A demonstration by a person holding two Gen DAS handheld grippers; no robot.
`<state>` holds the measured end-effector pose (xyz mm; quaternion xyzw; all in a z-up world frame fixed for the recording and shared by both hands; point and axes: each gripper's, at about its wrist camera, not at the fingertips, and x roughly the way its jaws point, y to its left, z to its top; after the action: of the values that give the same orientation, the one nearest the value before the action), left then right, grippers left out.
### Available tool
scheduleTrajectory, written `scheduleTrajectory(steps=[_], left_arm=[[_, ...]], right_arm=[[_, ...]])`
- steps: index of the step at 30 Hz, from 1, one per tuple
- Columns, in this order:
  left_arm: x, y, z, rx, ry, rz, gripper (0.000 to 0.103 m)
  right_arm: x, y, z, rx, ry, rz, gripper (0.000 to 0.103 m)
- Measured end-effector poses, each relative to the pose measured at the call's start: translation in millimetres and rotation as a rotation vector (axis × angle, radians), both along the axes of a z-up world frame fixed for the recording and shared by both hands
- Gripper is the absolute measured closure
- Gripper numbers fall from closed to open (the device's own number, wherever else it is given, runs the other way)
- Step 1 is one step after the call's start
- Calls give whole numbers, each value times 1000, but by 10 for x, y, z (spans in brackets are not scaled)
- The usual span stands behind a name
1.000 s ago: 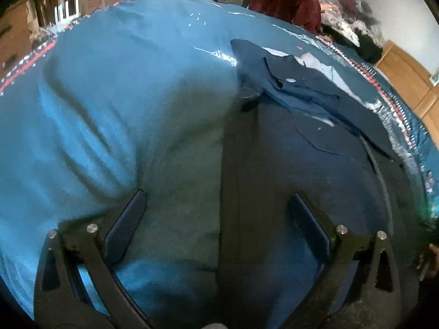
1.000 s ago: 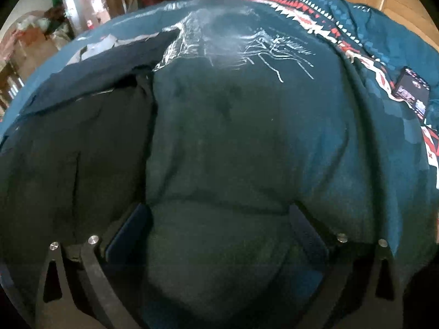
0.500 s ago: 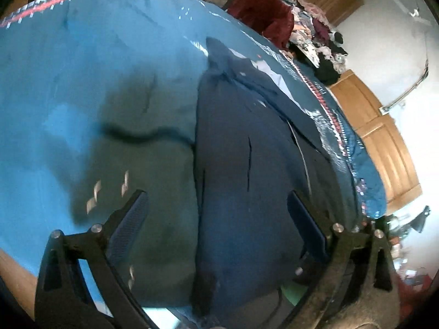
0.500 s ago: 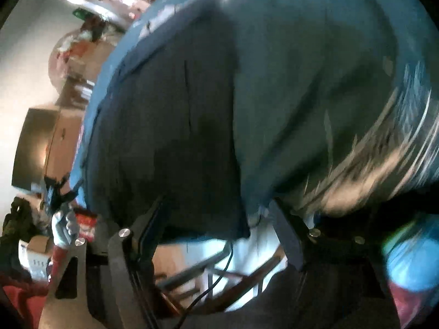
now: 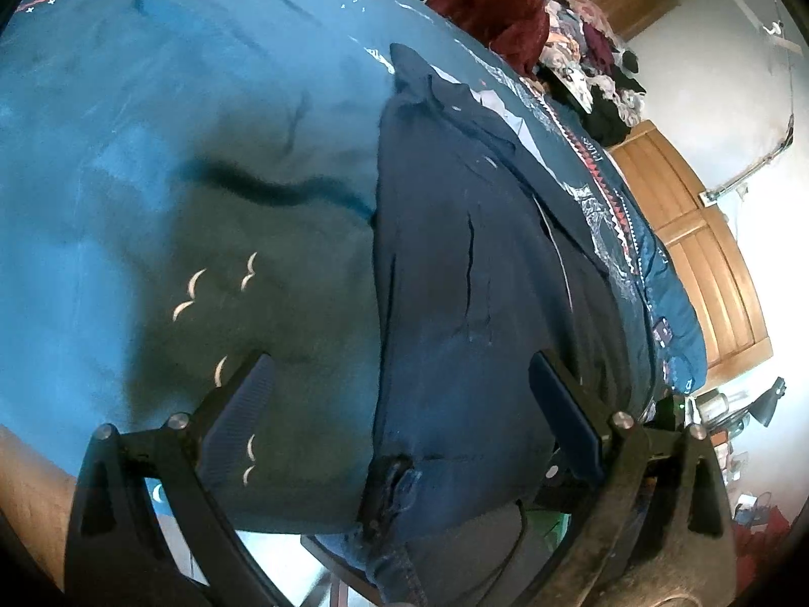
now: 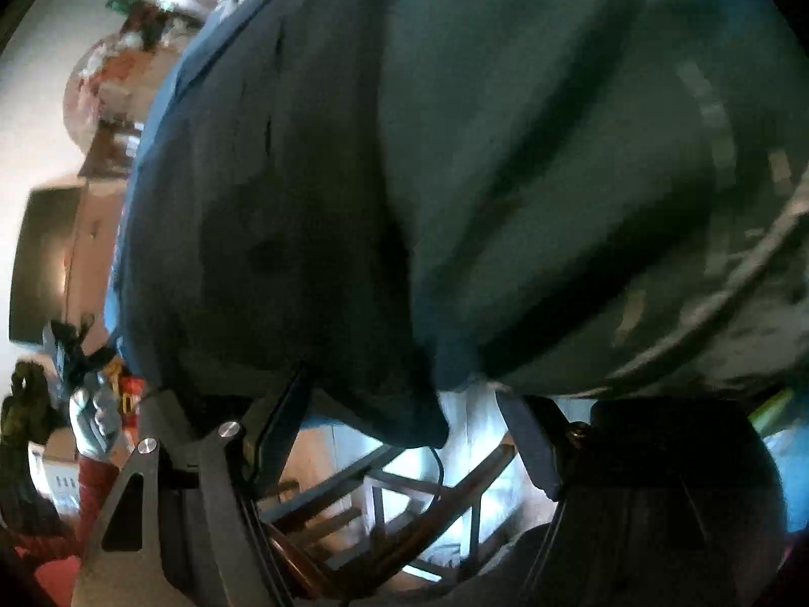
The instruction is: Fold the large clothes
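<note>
I am holding my left gripper (image 5: 399,404) over the near edge of the bed (image 5: 151,101), its two fingers spread wide apart with nothing between them. Below it the dark navy garment (image 5: 455,278) is lying flat on the teal bedspread (image 5: 126,177), running away from me toward the far end of the bed, with its collar and a pale lining showing at that end. Its near hem is hanging just over the bed's edge, between my fingers. To the left of the garment the bedspread is showing small white bird shapes (image 5: 217,288) and a dark crease. Beyond the bed a heap of clothes (image 5: 556,40) is piled up, a dark red piece among them, and wooden doors (image 5: 708,263) are standing to the right.

My right gripper (image 6: 404,435) is also standing open, empty, at the bed's edge, with the garment's dark fabric (image 6: 263,227) hanging just above its fingers beside the teal bedspread (image 6: 531,152). Under the edge a wooden chair frame (image 6: 404,516) is showing; this view is blurred.
</note>
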<state>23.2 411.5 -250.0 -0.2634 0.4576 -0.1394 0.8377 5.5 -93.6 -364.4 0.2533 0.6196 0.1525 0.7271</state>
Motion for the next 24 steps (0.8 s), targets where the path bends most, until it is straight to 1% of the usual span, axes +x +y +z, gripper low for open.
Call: scheduleTrajectory(steps=[2, 5, 9, 10, 12, 13, 14, 16, 17, 18, 19, 21, 22, 23, 24], left_arm=[[-34, 21, -28, 0, 6, -12, 5], [-128, 56, -71, -10, 21, -33, 5], [-234, 45, -107, -7, 33, -65, 5], [-255, 18, -113, -1, 36, -79, 5], [-285, -87, -123, 43, 43, -117, 5], [-288, -138, -115, 68, 41, -136, 8], [-284, -184, -117, 84, 41, -153, 11], [-250, -265, -144, 99, 43, -186, 26], [-230, -293, -161, 109, 48, -196, 31], [-200, -327, -192, 131, 55, -202, 36], [-180, -334, -213, 145, 58, -203, 37], [-157, -337, -243, 150, 61, -204, 37], [-154, -331, -238, 148, 59, -204, 39], [-159, -333, -218, 138, 54, -210, 46], [-174, -334, -200, 105, 50, -220, 76]], right_arm=[[25, 94, -32, 2, 5, 25, 24], [27, 218, -14, 41, -7, 56, 24], [-49, 277, 7, 34, -19, 69, 24], [-61, 254, 14, 40, -19, 62, 26], [-100, 231, 28, 41, -19, 51, 33], [-115, 217, 40, 37, -22, 47, 35], [-131, 201, 56, 32, -25, 43, 36], [-162, 205, 89, 33, -34, 45, 39], [-173, 210, 96, 26, -38, 46, 42], [-166, 156, 93, 29, -37, 46, 42], [-164, 150, 81, 36, -36, 42, 42], [-146, 120, 55, 43, -32, 34, 42], [-139, 114, 48, 45, -31, 31, 42], [-140, 106, 53, 49, -32, 31, 42], [-146, 103, 62, 53, -34, 32, 46]])
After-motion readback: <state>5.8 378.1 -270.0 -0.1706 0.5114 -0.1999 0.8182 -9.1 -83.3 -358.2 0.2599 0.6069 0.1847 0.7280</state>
